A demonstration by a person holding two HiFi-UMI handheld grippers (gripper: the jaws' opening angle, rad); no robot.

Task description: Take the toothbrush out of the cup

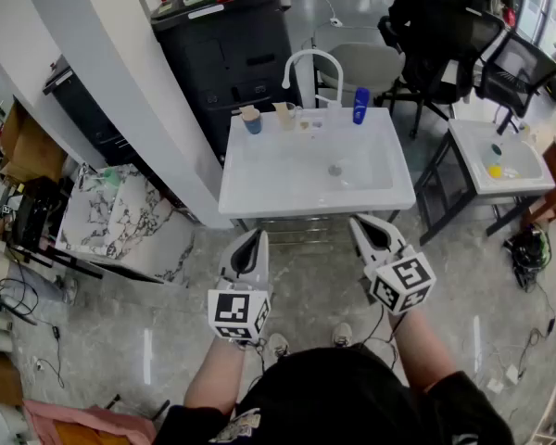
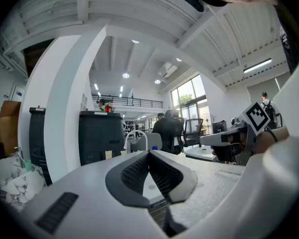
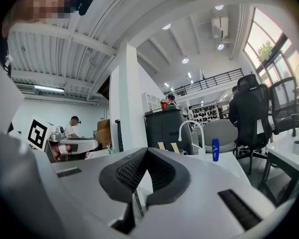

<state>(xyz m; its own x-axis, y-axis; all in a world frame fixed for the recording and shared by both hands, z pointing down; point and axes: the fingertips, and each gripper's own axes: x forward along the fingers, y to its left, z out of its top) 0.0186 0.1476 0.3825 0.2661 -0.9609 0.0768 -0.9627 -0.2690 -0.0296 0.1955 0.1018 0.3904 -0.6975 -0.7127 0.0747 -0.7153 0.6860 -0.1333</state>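
You are at the approach. Both grippers hang at the front edge of the sink point(image 1: 259, 202) and nothing has been picked up. The left gripper point(image 1: 252, 241) has its jaws pressed together on nothing, and so does the right gripper point(image 1: 363, 225).

2 cups stand on the sink's back rim, left of the faucet point(image 1: 312, 63): a blue cup point(image 1: 251, 121) and, nearer the faucet, a tan cup point(image 1: 284, 114). The toothbrush is too small to make out from here, so I judge you need to get closer before deciding which cup holds it.

Spread the jaws of 1 gripper before you cross the basin. Come in above the cup's mouth, pinch the handle well clear of the rim and lift straight up. The other gripper could steady the cup, which will probably tip easily.

The faucet arches over the sink's back just beside the tan cup, so keep your lift away from it. A blue bottle point(image 1: 360, 105) stands on the back rim right of the faucet. A black cabinet point(image 1: 227, 44) sits behind the sink, and a white pillar point(image 1: 120, 63) passes its left side.
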